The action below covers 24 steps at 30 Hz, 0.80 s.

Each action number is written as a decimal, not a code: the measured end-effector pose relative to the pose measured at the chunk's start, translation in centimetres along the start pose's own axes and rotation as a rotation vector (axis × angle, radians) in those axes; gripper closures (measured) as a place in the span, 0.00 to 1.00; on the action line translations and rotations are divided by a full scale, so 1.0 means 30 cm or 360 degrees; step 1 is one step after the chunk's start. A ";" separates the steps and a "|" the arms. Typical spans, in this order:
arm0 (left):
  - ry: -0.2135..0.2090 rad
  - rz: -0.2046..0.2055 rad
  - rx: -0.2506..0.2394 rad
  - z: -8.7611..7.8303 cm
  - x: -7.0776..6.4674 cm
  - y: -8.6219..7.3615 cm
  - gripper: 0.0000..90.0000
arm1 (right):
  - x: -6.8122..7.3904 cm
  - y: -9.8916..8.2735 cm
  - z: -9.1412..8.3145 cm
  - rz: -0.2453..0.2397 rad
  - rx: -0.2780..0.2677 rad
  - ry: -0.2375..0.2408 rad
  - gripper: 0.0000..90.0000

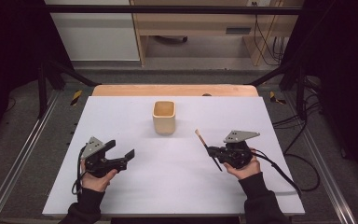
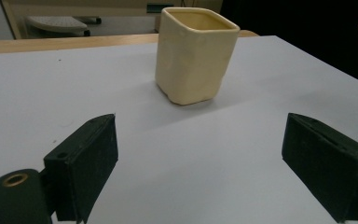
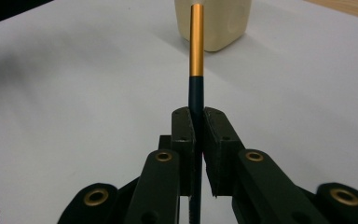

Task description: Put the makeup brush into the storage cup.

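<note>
Right gripper view: slim gold-and-black brush (image 3: pixel 196 70)

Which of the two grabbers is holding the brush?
The right gripper, its jaws clamped on the makeup brush. The left gripper has wide-open jaws with nothing between them.

Bare work table and its surroundings
White tabletop (image 1: pixel 121 186) with a wooden edge (image 1: pixel 175 90) at 12 o'clock, a wooden desk (image 1: pixel 191 23) beyond it, cables (image 1: pixel 303 121) at 3 o'clock and striped tape (image 1: pixel 76 97) at 10 o'clock.
</note>
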<state>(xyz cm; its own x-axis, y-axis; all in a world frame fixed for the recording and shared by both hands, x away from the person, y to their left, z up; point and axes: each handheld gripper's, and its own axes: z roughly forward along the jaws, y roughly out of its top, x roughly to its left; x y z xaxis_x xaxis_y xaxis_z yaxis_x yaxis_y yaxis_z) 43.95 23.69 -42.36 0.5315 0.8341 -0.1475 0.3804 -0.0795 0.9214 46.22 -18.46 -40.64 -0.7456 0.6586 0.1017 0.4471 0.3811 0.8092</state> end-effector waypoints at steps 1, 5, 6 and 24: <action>-0.0012 -0.0003 -0.0001 0.004 -0.008 0.001 0.11 | 0.004 -0.002 0.001 -0.0003 -0.0018 0.0006 0.92; -0.0041 -0.0012 -0.0013 0.019 -0.035 0.007 0.11 | 0.015 -0.007 0.007 -0.0012 -0.0061 0.0035 0.92; -0.0050 -0.0021 -0.0018 0.024 -0.042 0.010 0.11 | 0.017 -0.008 0.009 -0.0016 -0.0072 0.0039 0.92; -0.0131 -0.0054 -0.0081 0.074 -0.130 0.059 0.12 | 0.052 -0.020 0.037 -0.0010 -0.0196 0.0123 0.92</action>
<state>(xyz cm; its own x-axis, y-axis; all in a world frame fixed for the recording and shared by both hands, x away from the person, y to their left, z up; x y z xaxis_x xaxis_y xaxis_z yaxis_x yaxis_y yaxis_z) 44.22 19.08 -40.96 0.5800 0.7881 -0.2062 0.3616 -0.0222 0.9321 45.32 -16.94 -41.60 -0.7862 0.6027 0.1369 0.3818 0.2994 0.8744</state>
